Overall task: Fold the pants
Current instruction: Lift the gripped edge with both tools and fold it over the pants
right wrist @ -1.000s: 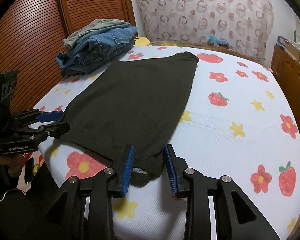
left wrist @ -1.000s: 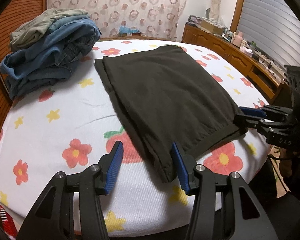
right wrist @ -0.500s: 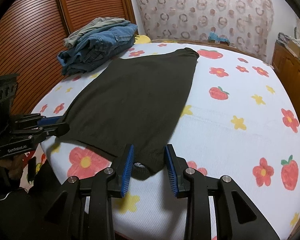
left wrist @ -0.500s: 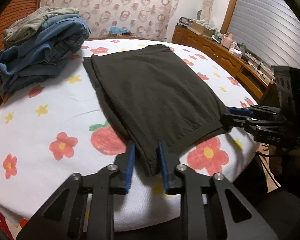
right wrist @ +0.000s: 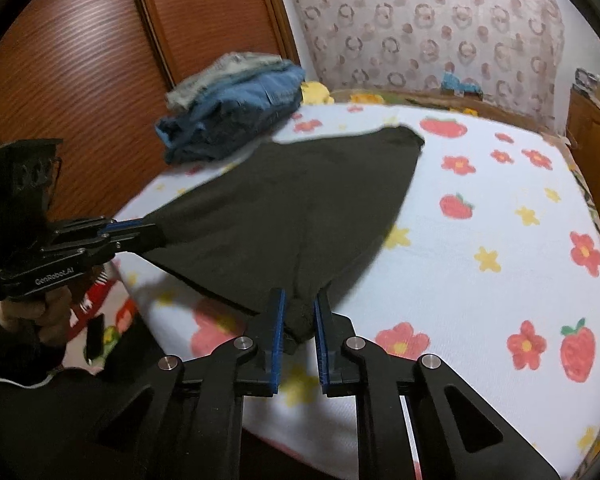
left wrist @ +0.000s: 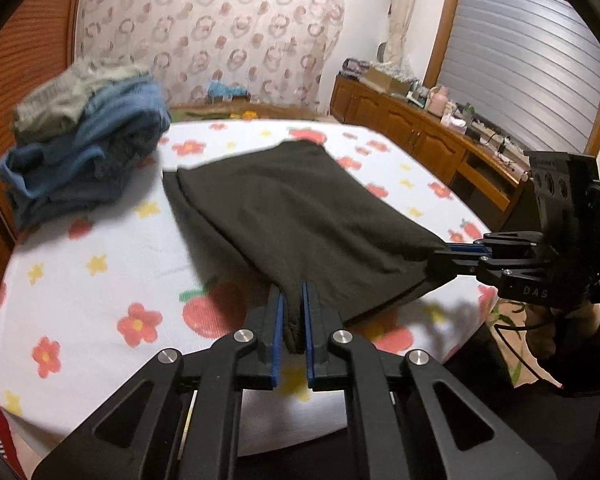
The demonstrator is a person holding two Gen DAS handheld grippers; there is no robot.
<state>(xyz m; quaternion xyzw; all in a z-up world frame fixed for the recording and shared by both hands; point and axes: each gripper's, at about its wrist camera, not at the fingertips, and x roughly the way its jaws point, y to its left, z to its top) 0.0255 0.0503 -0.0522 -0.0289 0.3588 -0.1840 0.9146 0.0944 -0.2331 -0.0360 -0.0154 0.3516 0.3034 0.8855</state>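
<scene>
Dark olive pants [left wrist: 300, 208] lie lengthwise on the flowered bed sheet [left wrist: 100, 280], their far end flat, their near hem lifted off the bed. My left gripper [left wrist: 291, 300] is shut on the hem's left corner. My right gripper [right wrist: 299, 304] is shut on the hem's right corner. In the left wrist view the right gripper [left wrist: 440, 260] holds its corner at the right. In the right wrist view the left gripper [right wrist: 156, 232] holds its corner at the left, and the pants [right wrist: 292, 208] stretch taut between them.
A pile of folded jeans and other pants [left wrist: 88, 148] sits at the bed's far left, also in the right wrist view [right wrist: 236, 108]. A wooden sideboard [left wrist: 420, 140] with clutter runs along the right wall. A wooden sliding door [right wrist: 80, 80] stands left of the bed.
Both grippers closed on the hem corners and lifted the near end of the pants off the bed. The fabric now hangs taut between them.
</scene>
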